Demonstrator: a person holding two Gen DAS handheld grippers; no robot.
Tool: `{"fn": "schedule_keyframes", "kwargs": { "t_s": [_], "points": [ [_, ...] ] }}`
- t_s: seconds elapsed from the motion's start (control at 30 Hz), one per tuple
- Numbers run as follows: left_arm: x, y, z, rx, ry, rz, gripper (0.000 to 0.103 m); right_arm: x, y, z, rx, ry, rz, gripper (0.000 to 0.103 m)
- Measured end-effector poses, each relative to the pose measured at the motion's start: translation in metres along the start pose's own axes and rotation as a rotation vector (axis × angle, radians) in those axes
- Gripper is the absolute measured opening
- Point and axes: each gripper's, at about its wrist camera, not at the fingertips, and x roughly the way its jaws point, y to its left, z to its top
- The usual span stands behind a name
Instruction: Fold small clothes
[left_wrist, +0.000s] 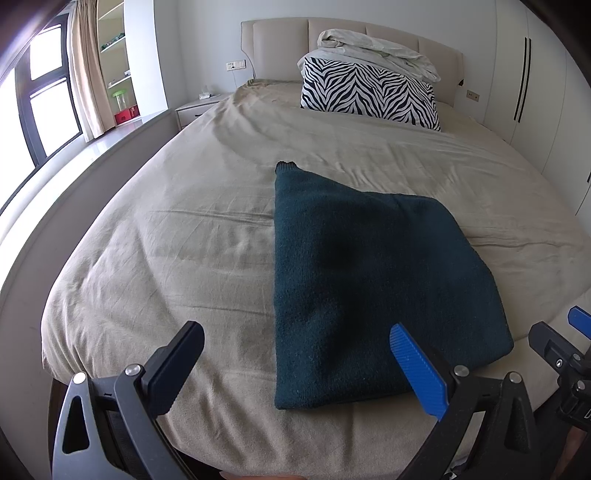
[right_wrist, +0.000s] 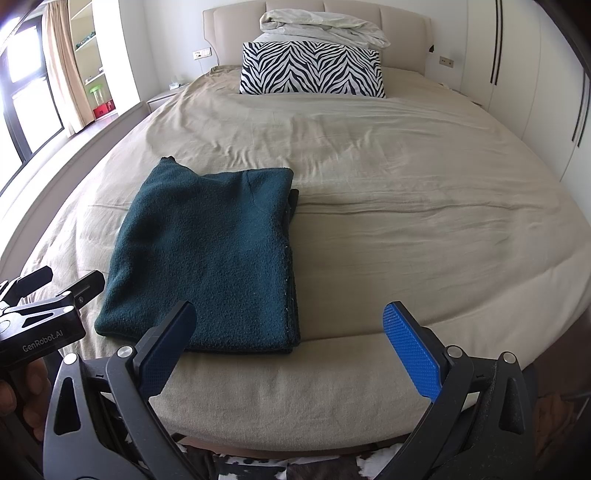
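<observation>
- While both grippers are hovering near the foot of the bed (right_wrist: 406, 177), a folded dark green sweater (right_wrist: 207, 258) is lying flat on the beige sheet, toward its near edge.
- The left gripper (left_wrist: 299, 369) is standing with its fingers spread wide, gripping nothing; the sweater's near left corner is sitting between them, its near edge just ahead of the blue pad.
- The right gripper (right_wrist: 295, 354) is likewise gaping and empty, with the sweater's near right corner lying just beyond its dark finger.
- A zebra pillow (right_wrist: 312, 68) is resting at the headboard, well apart from the sweater, with a crumpled white duvet (right_wrist: 321, 26) behind it.
</observation>
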Motion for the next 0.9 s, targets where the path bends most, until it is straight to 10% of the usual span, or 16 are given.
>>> {"fn": "schedule_keyframes", "kwargs": {
  "t_s": [0.9],
  "points": [
    [0.0042,0.0013,-0.0024,0.008,0.011,-0.004,0.103,0.0032,-0.0040,-0.0052,0.000,0.009,0.005,0.103]
  ]
}}
